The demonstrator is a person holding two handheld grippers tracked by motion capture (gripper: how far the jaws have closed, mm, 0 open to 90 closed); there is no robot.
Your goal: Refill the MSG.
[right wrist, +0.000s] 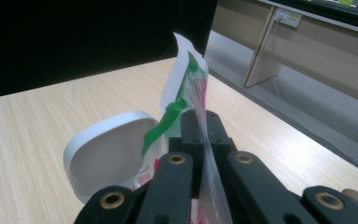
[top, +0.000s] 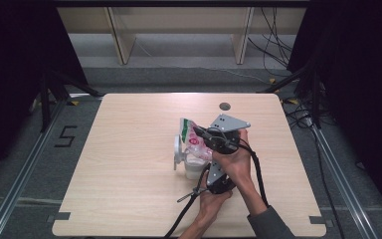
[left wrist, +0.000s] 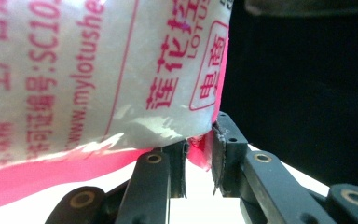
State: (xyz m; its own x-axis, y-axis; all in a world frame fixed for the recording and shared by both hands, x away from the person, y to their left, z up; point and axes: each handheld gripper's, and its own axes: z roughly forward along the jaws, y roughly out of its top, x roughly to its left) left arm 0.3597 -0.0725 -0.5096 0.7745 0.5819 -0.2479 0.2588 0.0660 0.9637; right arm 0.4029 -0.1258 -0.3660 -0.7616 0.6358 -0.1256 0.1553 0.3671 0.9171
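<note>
High view: both claws pinch the bag, right claw at its top, left claw below at 5 o'clock, above the white tub.

Right tongs clamped on plastic bag (green and red print), white lid behind, wooden table

My matt black plastic claw pinches a glossy, crinkled white-and-pink printed plastic pouch; the pale wood-grain bench looks smooth, the white plastic tub satiny.
</note>
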